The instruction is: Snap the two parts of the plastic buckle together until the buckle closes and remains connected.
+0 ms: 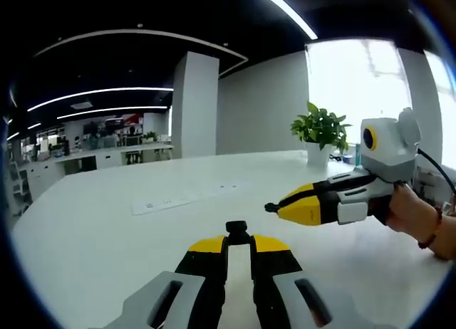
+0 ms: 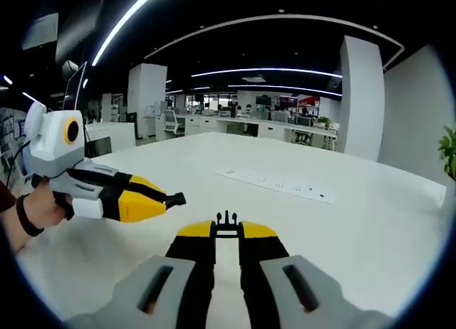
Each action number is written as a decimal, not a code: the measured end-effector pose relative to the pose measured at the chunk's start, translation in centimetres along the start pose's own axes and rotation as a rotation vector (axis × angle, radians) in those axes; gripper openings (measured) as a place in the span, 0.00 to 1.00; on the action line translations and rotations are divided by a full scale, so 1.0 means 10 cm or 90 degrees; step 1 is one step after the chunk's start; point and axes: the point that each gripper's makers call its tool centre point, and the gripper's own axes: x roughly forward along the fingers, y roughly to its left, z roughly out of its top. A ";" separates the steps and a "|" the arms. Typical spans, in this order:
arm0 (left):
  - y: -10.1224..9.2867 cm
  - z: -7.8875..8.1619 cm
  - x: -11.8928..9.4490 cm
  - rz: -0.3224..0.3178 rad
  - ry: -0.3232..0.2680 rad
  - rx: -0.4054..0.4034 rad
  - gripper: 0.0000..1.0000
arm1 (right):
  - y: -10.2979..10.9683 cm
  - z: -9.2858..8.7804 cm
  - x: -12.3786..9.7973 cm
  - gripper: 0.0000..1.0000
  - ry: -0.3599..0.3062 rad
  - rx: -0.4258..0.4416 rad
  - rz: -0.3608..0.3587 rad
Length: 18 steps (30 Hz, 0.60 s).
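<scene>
Nearest the lens in the left gripper view, the left tool (image 1: 238,238) was closed to a narrow gap on a black buckle part (image 1: 237,230) pinched at its tips, held above the white desk (image 1: 100,222). Clamped likewise at the tips of the right tool (image 2: 226,226) in the right gripper view was the pronged buckle part (image 2: 226,221), well apart from the first. A flat white power strip (image 2: 276,184) was seen lying toward the desk's middle, and a potted plant (image 1: 320,134) at its far edge.
</scene>
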 end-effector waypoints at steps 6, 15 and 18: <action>0.00 0.00 0.00 -0.003 0.001 -0.008 0.10 | 0.01 0.00 0.00 0.10 0.001 -0.004 -0.001; 0.01 -0.04 0.00 -0.004 0.007 -0.019 0.10 | 0.02 0.00 0.01 0.10 0.004 -0.010 0.000; -0.01 -0.01 -0.02 -0.004 0.002 -0.014 0.10 | 0.02 0.02 0.00 0.10 0.000 -0.010 -0.001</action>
